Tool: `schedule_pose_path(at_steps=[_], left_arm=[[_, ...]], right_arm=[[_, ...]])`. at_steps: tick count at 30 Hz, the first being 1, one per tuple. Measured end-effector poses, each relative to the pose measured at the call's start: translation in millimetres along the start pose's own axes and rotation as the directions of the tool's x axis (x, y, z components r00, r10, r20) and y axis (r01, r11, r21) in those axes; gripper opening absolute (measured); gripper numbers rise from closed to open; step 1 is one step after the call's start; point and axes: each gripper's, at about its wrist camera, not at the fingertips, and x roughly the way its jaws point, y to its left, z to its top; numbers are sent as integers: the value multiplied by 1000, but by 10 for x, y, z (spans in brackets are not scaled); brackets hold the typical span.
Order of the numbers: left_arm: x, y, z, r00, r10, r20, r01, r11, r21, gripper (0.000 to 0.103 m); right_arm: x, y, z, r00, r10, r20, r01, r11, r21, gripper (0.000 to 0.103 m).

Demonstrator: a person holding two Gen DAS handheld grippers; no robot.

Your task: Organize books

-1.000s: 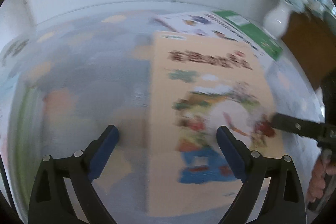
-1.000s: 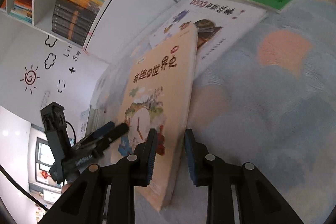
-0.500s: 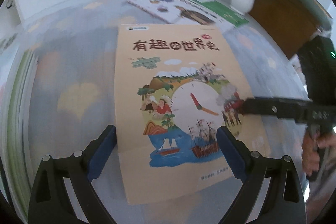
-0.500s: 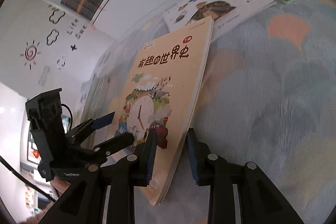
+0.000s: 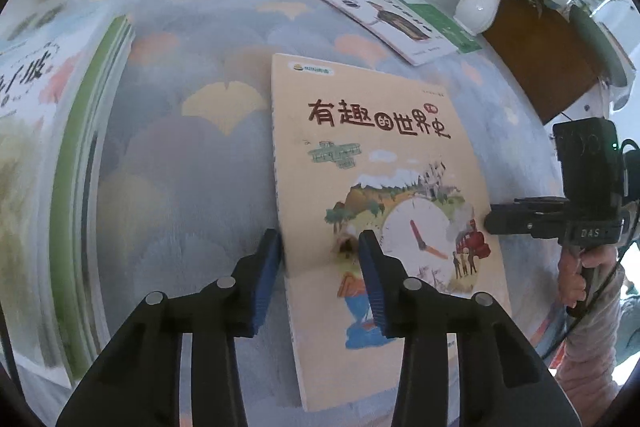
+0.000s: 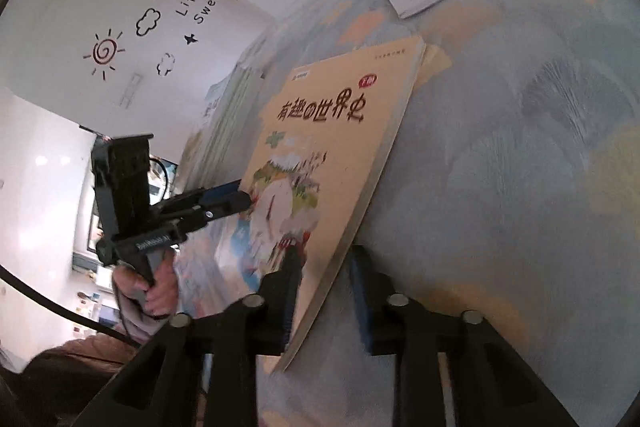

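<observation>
At centre frame, the orange book lies tilted off the tablecloth, both left gripper and right gripper closing on opposite edges; lift evenly, keeping both grips level.

Three loose books, one book stack, one vase, two grippers.

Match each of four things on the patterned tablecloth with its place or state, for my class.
Things:
1. tan clock-cover book
2. green book
3. white vase
4. book stack

Descriptions:
A. holds blue flowers
B. tilted up between both grippers
C. partly under a white picture book
D. piled at the table's left edge

Pairs: 1-B, 2-C, 3-A, 4-D
</observation>
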Motion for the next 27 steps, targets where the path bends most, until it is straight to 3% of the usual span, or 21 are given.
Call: schedule_pose_path(at_steps=[13,18,22,27], left_arm=[[75,190,204,1000,-1,8,2,995,-96,37],[55,304,201,999,-32,35,38,983,-178,36],[42,117,178,997,67,42,-61,990,-124,36],[-61,166,186,998,39,44,-33,992,-124,36]], right_arm=[[99,-164,341,999,23,-26,-24,999,-46,14],[89,-218,295,999,47,6,-47,998,-30,13],[38,-169,196,999,19,35,-18,999,-44,14],[-35,-67,108,998,-7,58,11,998,-66,14]])
